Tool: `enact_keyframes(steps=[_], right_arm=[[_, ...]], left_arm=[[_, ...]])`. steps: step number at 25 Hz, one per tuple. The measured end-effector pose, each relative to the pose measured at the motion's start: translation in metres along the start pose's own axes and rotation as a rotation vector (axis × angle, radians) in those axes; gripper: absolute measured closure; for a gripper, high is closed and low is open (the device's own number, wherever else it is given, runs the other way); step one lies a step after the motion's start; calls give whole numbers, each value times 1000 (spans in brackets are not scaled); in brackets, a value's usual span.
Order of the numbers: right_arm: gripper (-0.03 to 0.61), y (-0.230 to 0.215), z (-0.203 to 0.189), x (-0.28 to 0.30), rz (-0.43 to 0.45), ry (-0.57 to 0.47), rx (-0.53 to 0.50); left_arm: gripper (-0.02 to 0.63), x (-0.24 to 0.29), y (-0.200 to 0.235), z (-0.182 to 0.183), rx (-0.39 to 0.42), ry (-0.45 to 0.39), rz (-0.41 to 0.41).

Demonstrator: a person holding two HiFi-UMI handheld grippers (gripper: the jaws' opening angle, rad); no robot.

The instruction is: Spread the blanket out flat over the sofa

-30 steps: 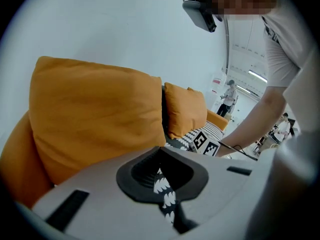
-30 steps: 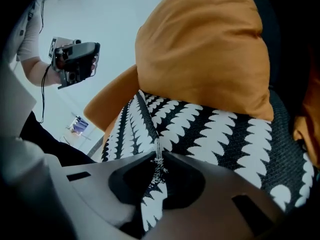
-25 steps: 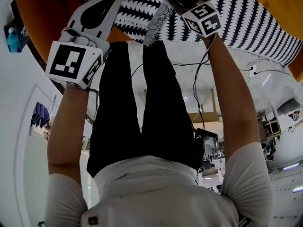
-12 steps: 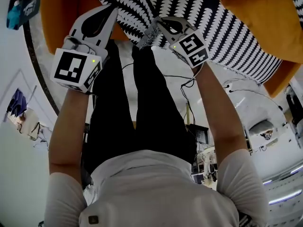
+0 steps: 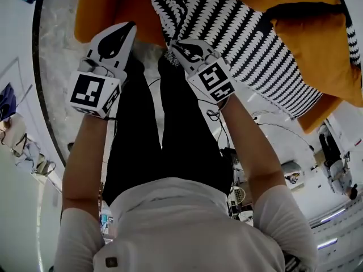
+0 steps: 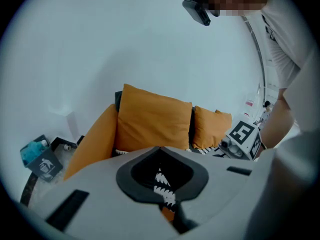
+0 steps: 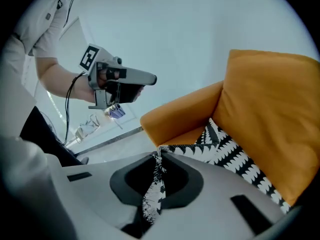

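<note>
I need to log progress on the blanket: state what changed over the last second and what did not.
The left gripper and right gripper drew back from the sofa toward the person, the right one further and nearer the left, pulling the blanket along by its fringed edge. Unchanged: both jaws shut on the blanket, most of it on the sofa.

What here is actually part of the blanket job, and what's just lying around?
Part of the job: black-and-white blanket, its edge pinched in the right gripper; orange sofa and its cushions; left gripper, shut.
Just lying about: teal box and dark box beside the sofa.
</note>
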State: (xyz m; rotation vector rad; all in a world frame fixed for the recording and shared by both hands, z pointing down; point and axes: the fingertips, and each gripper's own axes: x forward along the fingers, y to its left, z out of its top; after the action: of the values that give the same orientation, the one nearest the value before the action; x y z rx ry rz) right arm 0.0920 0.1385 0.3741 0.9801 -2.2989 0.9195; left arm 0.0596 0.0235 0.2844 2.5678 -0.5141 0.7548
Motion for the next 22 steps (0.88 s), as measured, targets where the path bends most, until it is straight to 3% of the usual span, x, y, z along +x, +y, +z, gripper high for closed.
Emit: enact_keyframes(steps=[7, 13, 22], right_arm=[[543, 61, 24, 66, 98, 85, -90], [542, 117, 31, 153, 165, 220, -177], [543, 144, -19, 248, 171, 410, -280]], left_arm=[[604, -60, 48, -21, -58, -42, 68], [604, -117, 103, -56, -106, -64, 107], [603, -156, 138, -106, -167, -75, 146]])
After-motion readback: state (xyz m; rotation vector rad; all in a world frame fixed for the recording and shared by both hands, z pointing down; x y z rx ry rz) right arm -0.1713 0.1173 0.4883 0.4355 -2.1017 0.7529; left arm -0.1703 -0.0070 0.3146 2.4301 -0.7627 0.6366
